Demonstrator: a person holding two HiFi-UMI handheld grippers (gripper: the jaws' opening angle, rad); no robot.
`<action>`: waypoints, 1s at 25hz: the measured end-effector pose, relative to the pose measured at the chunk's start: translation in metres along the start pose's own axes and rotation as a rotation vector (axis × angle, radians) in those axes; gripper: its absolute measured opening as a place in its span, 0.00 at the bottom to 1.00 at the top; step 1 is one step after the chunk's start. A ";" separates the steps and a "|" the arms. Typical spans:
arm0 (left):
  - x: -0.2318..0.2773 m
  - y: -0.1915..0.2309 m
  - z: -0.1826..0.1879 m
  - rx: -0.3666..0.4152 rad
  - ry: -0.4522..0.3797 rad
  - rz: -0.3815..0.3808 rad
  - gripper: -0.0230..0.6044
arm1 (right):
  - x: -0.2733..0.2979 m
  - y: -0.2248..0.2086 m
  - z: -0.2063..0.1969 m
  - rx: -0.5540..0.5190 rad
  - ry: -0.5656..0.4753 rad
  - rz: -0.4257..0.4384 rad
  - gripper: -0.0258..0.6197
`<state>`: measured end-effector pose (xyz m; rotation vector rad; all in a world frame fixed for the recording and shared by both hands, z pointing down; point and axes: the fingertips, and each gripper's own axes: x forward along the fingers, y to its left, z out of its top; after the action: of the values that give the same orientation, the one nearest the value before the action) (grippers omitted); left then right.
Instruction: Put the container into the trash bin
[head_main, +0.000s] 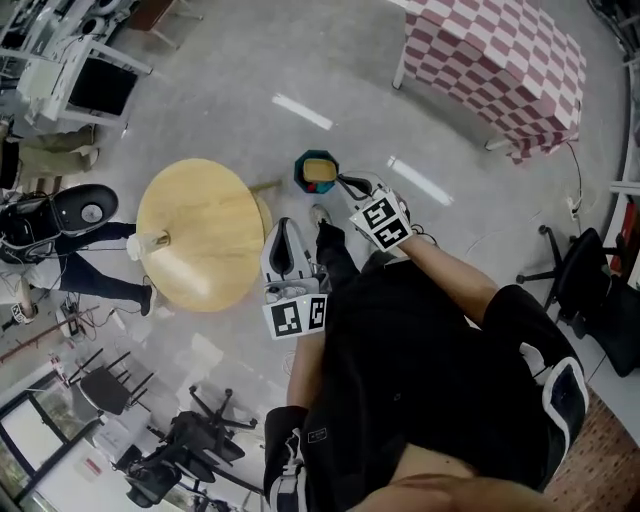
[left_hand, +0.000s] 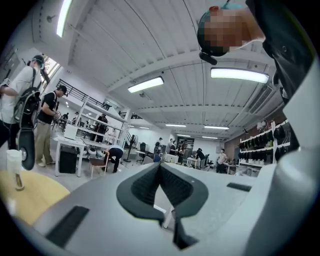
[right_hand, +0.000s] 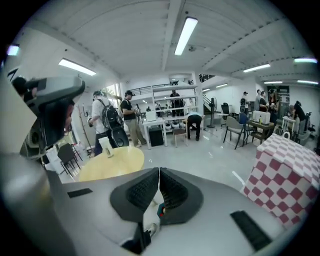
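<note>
With left gripper and right gripper both closed and empty, the pale container on the table looks light and thin-walled — pinch mid-wall, gently.

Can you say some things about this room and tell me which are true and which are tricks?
1. A white cup stands on the round wooden table. True.
2. The right gripper holds the cup. False: its jaws are shut on nothing.
3. The teal bin sits on the table. False: it is on the floor beside it.
4. One table wears a red-and-white checked cloth. True.
</note>
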<state>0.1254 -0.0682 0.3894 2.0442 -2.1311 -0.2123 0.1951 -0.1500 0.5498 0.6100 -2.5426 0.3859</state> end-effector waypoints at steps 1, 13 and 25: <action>-0.006 -0.006 0.001 0.005 -0.003 0.010 0.05 | -0.011 0.002 0.005 -0.001 -0.021 0.005 0.09; -0.065 -0.018 0.017 0.007 -0.013 0.012 0.05 | -0.086 0.052 0.030 0.018 -0.141 -0.008 0.09; -0.077 0.027 0.025 0.001 -0.019 -0.014 0.05 | -0.085 0.092 0.056 -0.003 -0.193 -0.030 0.08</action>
<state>0.0967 0.0097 0.3690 2.0662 -2.1284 -0.2335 0.1938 -0.0621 0.4440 0.7143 -2.7128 0.3264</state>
